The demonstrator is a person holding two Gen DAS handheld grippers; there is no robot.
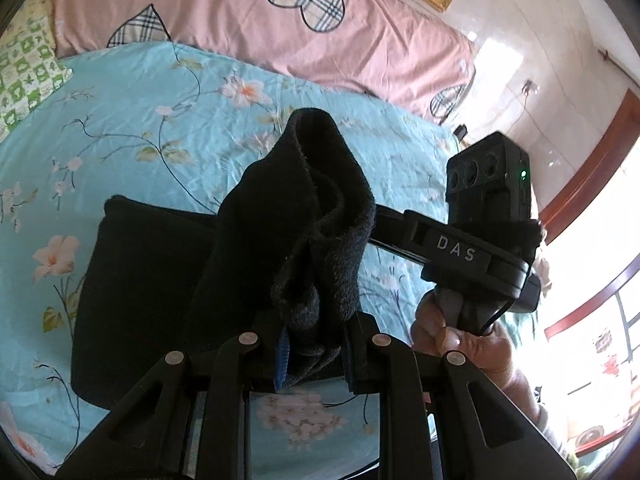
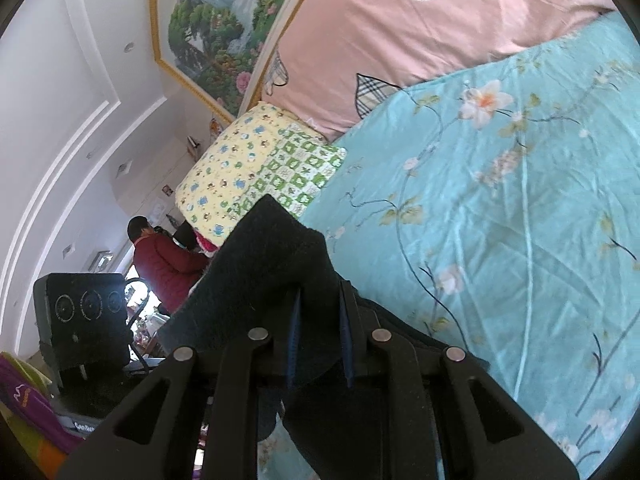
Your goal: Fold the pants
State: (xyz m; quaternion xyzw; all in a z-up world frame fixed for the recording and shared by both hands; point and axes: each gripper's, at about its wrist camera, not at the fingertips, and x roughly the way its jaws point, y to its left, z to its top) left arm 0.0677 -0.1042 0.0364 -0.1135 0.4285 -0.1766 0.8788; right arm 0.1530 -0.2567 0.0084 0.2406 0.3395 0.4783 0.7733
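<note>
The black fleece pants [image 1: 152, 280] lie partly folded on the blue floral bed sheet [image 1: 140, 120]. My left gripper [image 1: 314, 344] is shut on a bunched edge of the pants, which rises in a thick fold in front of the camera. My right gripper [image 2: 320, 336] is shut on another edge of the pants [image 2: 272, 264] and holds it lifted above the sheet [image 2: 500, 220]. The right gripper's body [image 1: 472, 248] and the hand holding it show in the left wrist view, just right of the lifted fold.
A pink quilt with plaid hearts [image 1: 248, 12] lies along the far side of the bed. A yellow and green pillow [image 2: 256, 168] sits at the bed's corner. A person in a red jacket [image 2: 164, 260] stands beyond the bed. A framed painting [image 2: 224, 24] hangs on the wall.
</note>
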